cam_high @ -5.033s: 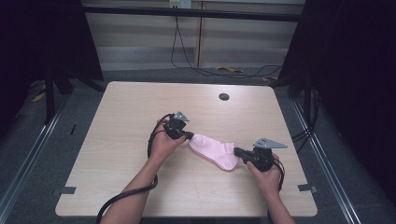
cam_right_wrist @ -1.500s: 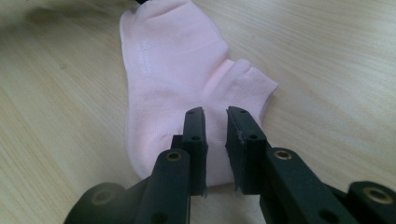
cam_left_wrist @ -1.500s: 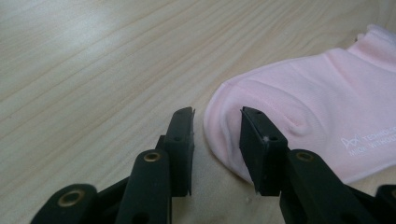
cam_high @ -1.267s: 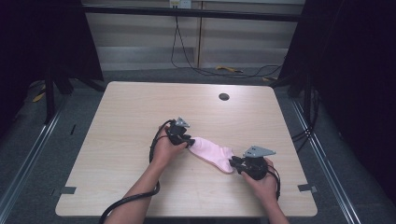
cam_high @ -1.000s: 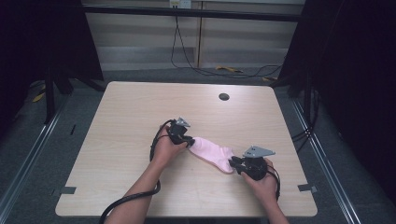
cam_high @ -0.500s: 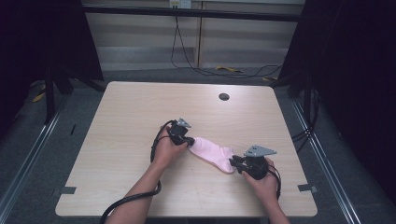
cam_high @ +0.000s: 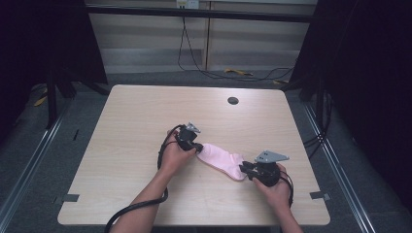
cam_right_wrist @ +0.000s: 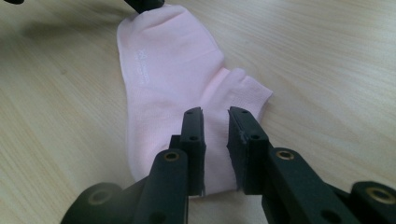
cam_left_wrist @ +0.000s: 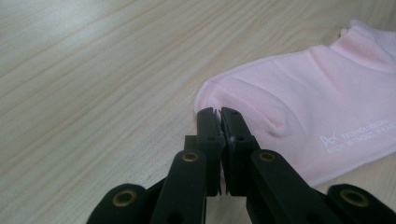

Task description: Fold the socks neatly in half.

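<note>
A pale pink ankle sock (cam_high: 221, 159) lies flat on the light wooden table (cam_high: 131, 116), right of the middle. My left gripper (cam_high: 197, 147) is at its toe end. In the left gripper view the sock (cam_left_wrist: 303, 102) carries small white lettering, and the left gripper (cam_left_wrist: 219, 113) is shut on the edge of the toe. My right gripper (cam_high: 244, 168) is at the cuff end. In the right gripper view its jaws stand a little apart over the sock (cam_right_wrist: 168, 70), so the right gripper (cam_right_wrist: 215, 116) is open. The left gripper's tip (cam_right_wrist: 144, 4) shows at the sock's far end.
A round dark grommet (cam_high: 233, 100) sits near the table's far edge. Black cables trail from both grippers toward the front edge. Grey tape tabs (cam_high: 65, 198) mark the front corners. Dark stands and floor cables surround the table.
Since five seconds ago both hands and the sock have shifted slightly toward the front edge. Over the last second nothing has visibly moved.
</note>
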The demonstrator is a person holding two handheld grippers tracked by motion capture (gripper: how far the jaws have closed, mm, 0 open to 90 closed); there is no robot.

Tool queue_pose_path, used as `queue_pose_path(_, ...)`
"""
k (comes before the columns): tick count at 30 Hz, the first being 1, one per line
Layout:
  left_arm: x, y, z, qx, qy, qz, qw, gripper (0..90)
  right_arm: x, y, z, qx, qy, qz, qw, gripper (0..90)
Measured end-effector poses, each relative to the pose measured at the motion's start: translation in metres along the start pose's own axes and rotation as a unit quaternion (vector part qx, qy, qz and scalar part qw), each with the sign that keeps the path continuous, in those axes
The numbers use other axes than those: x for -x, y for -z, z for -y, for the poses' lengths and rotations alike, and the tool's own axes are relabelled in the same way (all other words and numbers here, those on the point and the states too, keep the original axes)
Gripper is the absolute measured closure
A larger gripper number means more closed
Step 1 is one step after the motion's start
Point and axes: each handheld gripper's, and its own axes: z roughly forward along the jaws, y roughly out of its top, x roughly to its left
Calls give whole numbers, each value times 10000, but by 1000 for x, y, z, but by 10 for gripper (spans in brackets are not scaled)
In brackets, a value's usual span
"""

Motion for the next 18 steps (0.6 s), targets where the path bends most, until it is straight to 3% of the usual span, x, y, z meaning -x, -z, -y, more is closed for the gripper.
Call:
queue_pose_path(11, 1, 10, -9, 201, 32, 81, 9998, 876, -4, 2, -1, -67, 158, -30, 9998, 798)
queue_pose_path(18, -1, 17, -9, 227, 69, 64, 9997, 876, -3, 2, 1, -190, 128, -13, 9997, 832)
